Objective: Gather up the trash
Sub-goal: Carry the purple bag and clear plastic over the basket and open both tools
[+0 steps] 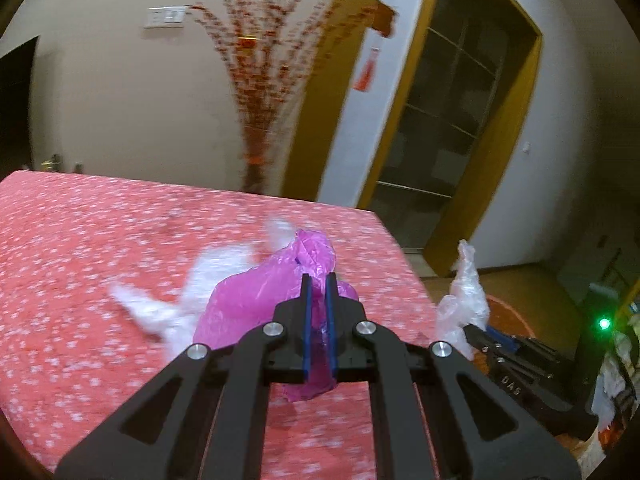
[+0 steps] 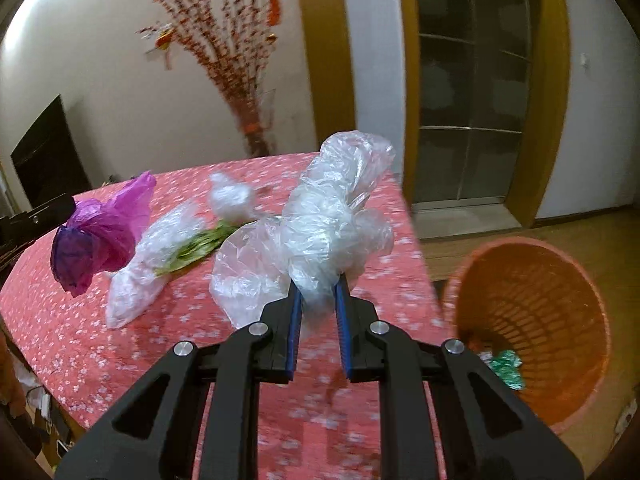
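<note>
My left gripper (image 1: 318, 280) is shut on a crumpled pink plastic bag (image 1: 260, 292) and holds it above the red flowered tablecloth (image 1: 80, 248); the bag also shows in the right wrist view (image 2: 104, 228). My right gripper (image 2: 317, 284) is shut on a clear plastic bag (image 2: 340, 208), lifted near the table's right edge; that bag also shows in the left wrist view (image 1: 464, 300). An orange slatted waste basket (image 2: 532, 320) stands on the floor to the right of the table, with green-and-white litter (image 2: 506, 368) inside.
On the tablecloth (image 2: 80, 340) lie a clear bag with green leaves (image 2: 168, 248), a small white wad (image 2: 232, 200) and another clear bag (image 2: 244, 272). A vase of red-berry branches (image 2: 240, 80) stands behind the table. A yellow-framed glass door (image 2: 472, 92) is at the right.
</note>
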Demonstrator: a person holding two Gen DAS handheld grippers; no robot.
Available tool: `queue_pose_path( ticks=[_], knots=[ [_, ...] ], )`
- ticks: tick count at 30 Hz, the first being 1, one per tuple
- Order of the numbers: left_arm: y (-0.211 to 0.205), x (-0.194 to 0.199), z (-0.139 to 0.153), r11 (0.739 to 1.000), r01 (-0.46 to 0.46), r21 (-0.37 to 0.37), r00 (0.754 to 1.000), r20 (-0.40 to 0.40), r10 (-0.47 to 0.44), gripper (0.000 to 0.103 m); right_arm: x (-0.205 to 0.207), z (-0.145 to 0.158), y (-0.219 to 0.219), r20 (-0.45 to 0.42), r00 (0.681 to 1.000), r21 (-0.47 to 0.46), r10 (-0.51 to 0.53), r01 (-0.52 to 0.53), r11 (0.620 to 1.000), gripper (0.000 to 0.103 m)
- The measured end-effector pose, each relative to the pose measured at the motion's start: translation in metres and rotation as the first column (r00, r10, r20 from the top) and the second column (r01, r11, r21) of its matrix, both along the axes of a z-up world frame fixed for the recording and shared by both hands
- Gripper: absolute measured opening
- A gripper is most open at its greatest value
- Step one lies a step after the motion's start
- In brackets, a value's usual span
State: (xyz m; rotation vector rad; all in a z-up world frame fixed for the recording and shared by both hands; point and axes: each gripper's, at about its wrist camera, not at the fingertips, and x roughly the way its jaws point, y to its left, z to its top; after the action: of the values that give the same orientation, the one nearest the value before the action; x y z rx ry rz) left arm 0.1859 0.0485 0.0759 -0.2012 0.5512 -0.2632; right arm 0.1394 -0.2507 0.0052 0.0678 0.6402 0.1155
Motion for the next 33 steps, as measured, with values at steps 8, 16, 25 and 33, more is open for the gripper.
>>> queue_pose_path(
  ticks=[8,16,25,33],
  knots=[
    [-0.083,0.012,0.004,0.987,0.156,-0.025,0.988,-0.002,-0.156,0.008,-0.013,0.002,-0.054,0.016,0.994,-0.007,-0.11,0.111,0.994,0.016],
    [-0.163,0.017,-0.003,0.956,0.294,-0.026,0.956,-0.016,-0.294,0.008,-0.029,-0.003,-0.113,0.012,0.972,0.005,-0.233,0.233,0.972,0.016],
    [-0.236,0.021,-0.017,0.917,0.398,-0.031,0.916,-0.047,-0.399,0.008,-0.038,-0.012,-0.164,-0.005,0.944,0.012,-0.329,0.329,0.944,0.016],
    [-0.272,0.029,-0.03,0.896,0.443,-0.026,0.893,-0.079,-0.444,0.008,-0.037,-0.02,-0.191,-0.02,0.925,0.019,-0.378,0.379,0.925,0.016]
  ],
)
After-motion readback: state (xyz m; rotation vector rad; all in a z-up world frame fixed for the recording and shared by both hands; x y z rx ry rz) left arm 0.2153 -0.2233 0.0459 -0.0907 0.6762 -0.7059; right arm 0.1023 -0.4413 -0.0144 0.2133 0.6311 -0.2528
